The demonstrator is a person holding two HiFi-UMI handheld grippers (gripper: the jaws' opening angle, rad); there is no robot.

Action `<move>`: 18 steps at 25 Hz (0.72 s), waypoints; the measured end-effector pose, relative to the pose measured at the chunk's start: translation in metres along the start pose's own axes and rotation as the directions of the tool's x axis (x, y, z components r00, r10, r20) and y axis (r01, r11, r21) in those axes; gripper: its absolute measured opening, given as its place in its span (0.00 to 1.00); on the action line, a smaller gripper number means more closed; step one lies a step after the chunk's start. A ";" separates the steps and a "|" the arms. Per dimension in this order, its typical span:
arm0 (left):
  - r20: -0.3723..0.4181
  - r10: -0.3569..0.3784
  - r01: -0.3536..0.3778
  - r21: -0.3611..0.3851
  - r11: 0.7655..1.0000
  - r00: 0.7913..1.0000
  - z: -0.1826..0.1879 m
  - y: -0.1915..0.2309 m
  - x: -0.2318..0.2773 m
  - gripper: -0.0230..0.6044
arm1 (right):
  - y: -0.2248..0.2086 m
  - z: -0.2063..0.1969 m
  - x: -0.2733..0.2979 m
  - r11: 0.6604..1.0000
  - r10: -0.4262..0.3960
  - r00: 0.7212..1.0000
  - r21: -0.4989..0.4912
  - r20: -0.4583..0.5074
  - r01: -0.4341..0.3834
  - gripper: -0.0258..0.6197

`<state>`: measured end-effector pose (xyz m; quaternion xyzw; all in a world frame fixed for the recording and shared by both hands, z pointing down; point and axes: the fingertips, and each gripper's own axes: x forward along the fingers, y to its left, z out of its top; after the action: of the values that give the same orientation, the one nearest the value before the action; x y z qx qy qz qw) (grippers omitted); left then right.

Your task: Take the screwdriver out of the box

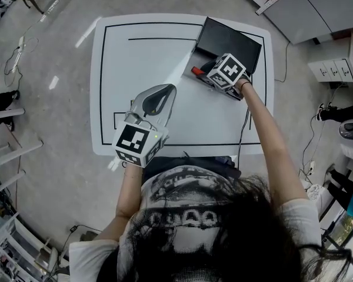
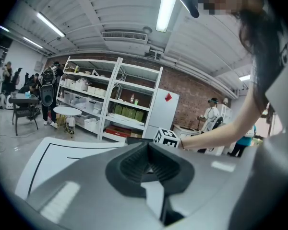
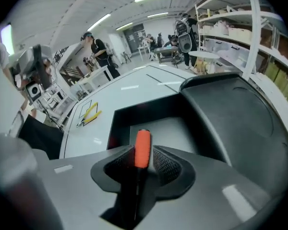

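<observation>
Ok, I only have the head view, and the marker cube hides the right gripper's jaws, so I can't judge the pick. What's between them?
Observer: The right gripper view shows the screwdriver, orange handle up, between the jaws of the right gripper. The jaws are apart, with a sliver of gap on each side.
Operator: Anything else in the box?
Observer: The part of the black box floor that I can see is bare grey.
Operator: And the other hand?
Observer: The left gripper has its jaws together, with nothing between them.
</observation>
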<state>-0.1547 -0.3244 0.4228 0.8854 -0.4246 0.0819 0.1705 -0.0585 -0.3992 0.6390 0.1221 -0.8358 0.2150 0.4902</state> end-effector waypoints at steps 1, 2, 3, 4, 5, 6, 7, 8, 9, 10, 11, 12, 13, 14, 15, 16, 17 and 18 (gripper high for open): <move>0.000 0.001 -0.001 -0.001 1.000 1.000 0.000 0.000 0.000 0.04 | -0.001 -0.001 0.003 1.000 0.006 1.000 0.005 -0.009 -0.006 0.24; 0.000 0.002 -0.002 -0.001 1.000 1.000 0.001 0.001 0.000 0.04 | -0.001 0.000 0.004 1.000 0.013 1.000 0.011 -0.012 -0.013 0.24; 0.000 0.004 -0.004 -0.002 1.000 1.000 0.001 0.002 -0.001 0.04 | -0.001 0.000 0.005 1.000 0.016 1.000 0.011 -0.013 -0.016 0.23; -0.001 0.007 -0.007 -0.003 1.000 1.000 0.000 0.003 -0.001 0.04 | 0.000 0.000 0.005 1.000 0.015 1.000 0.006 -0.014 -0.015 0.22; -0.002 0.010 -0.010 -0.004 1.000 1.000 0.000 0.003 -0.002 0.04 | 0.000 0.000 0.004 1.000 0.011 1.000 -0.001 -0.012 -0.011 0.20; -0.003 0.013 -0.013 -0.005 1.000 1.000 -0.001 0.003 -0.002 0.04 | 0.000 0.000 0.004 1.000 0.007 1.000 -0.004 -0.006 -0.007 0.20; -0.004 0.016 -0.016 -0.005 1.000 1.000 -0.001 0.003 -0.002 0.04 | -0.001 0.000 0.003 1.000 0.003 1.000 0.000 0.002 -0.003 0.20; -0.005 0.018 -0.018 -0.006 1.000 1.000 -0.001 0.002 -0.002 0.04 | -0.002 -0.001 0.002 1.000 -0.003 1.000 0.009 0.010 0.003 0.20; -0.003 0.019 -0.019 -0.007 1.000 1.000 -0.001 0.001 -0.002 0.04 | -0.003 -0.002 0.001 1.000 -0.015 1.000 0.020 0.017 0.015 0.20; -0.001 0.020 -0.020 -0.007 1.000 1.000 -0.001 0.001 -0.003 0.04 | -0.004 -0.003 0.000 0.999 -0.032 0.999 0.029 0.023 0.031 0.20; 0.002 0.020 -0.020 -0.007 1.000 1.000 -0.001 0.000 -0.004 0.04 | -0.005 -0.004 -0.001 0.998 -0.049 0.998 0.033 0.031 0.048 0.20; 0.004 0.022 -0.022 -0.007 1.000 1.000 -0.001 -0.001 -0.005 0.04 | -0.004 -0.003 -0.002 0.998 -0.061 0.997 0.034 0.042 0.060 0.20; 0.005 0.023 -0.023 -0.006 1.000 1.000 -0.001 -0.001 -0.007 0.04 | -0.002 -0.001 -0.005 0.997 -0.068 0.996 0.037 0.060 0.066 0.20; 0.006 0.025 -0.025 -0.006 1.000 1.000 -0.001 0.000 -0.008 0.04 | 0.000 0.004 -0.009 0.997 -0.072 0.994 0.043 0.084 0.068 0.20; 0.006 0.026 -0.026 -0.005 1.000 1.000 -0.001 0.000 -0.010 0.04 | 0.001 0.009 -0.013 0.996 -0.075 0.991 0.049 0.112 0.070 0.20; 0.006 0.028 -0.028 -0.005 1.000 1.000 -0.001 0.000 -0.011 0.04 | 0.003 0.015 -0.018 0.996 -0.080 0.987 0.054 0.140 0.074 0.20; 0.006 0.029 -0.029 -0.006 1.000 1.000 -0.001 -0.001 -0.012 0.04 | 0.005 0.020 -0.024 0.995 -0.089 0.982 0.057 0.167 0.080 0.20; 0.007 0.030 -0.030 -0.005 1.000 1.000 -0.001 -0.002 -0.013 0.04 | 0.006 0.024 -0.031 0.994 -0.099 0.976 0.059 0.192 0.089 0.20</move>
<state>-0.1615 -0.3131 0.4196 0.8787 -0.4387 0.0804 0.1701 -0.0644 -0.4054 0.6006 0.1943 -0.8674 0.1994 0.4125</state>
